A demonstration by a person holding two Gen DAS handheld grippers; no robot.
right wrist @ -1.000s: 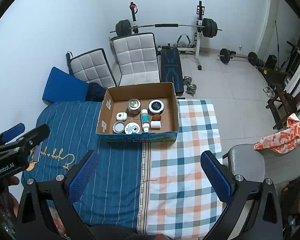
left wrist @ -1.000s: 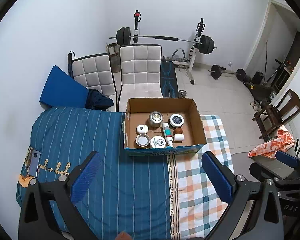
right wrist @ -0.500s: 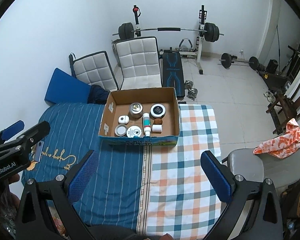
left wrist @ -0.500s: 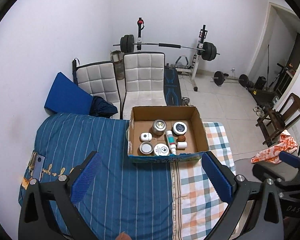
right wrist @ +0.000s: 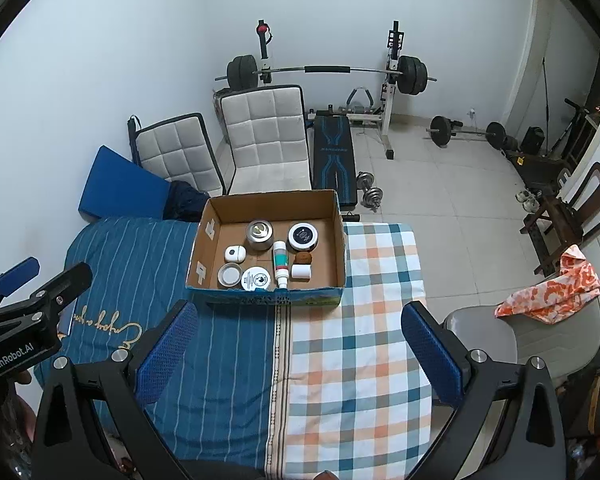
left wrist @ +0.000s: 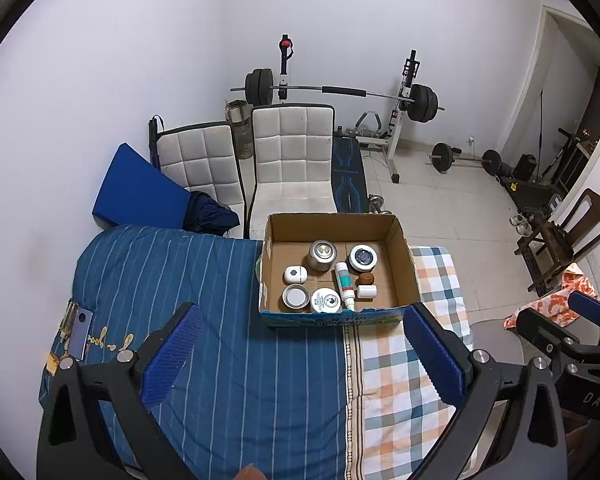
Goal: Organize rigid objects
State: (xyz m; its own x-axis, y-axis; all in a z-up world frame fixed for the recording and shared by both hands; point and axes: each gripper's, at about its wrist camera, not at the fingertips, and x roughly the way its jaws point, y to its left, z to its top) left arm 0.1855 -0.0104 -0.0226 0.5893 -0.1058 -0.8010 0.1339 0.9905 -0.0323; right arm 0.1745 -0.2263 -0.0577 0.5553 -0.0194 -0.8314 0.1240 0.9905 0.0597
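An open cardboard box (left wrist: 403,258) (right wrist: 339,240) stands on the table's far side. Inside it lie a metal tin (left wrist: 322,254) (right wrist: 259,234), a black-lidded jar (left wrist: 363,257) (right wrist: 302,236), a white tube with a green band (left wrist: 344,285) (right wrist: 280,263), a brown nut (left wrist: 366,279), small white containers (left wrist: 295,274) and round lids (left wrist: 296,296). My left gripper (left wrist: 304,354) is open and empty, high above the near table. My right gripper (right wrist: 296,350) is open and empty too, also well short of the box.
The table carries a blue striped cloth (left wrist: 172,280) and a plaid cloth (right wrist: 364,320). A phone (left wrist: 78,330) lies at its left edge. Two white chairs (left wrist: 292,160), a weight bench (right wrist: 334,152), a barbell rack and a grey chair (right wrist: 488,336) surround it.
Both grippers have drawn back and up from the box, so it looks smaller and farther. Both stay open and empty. The objects in the box have not moved.
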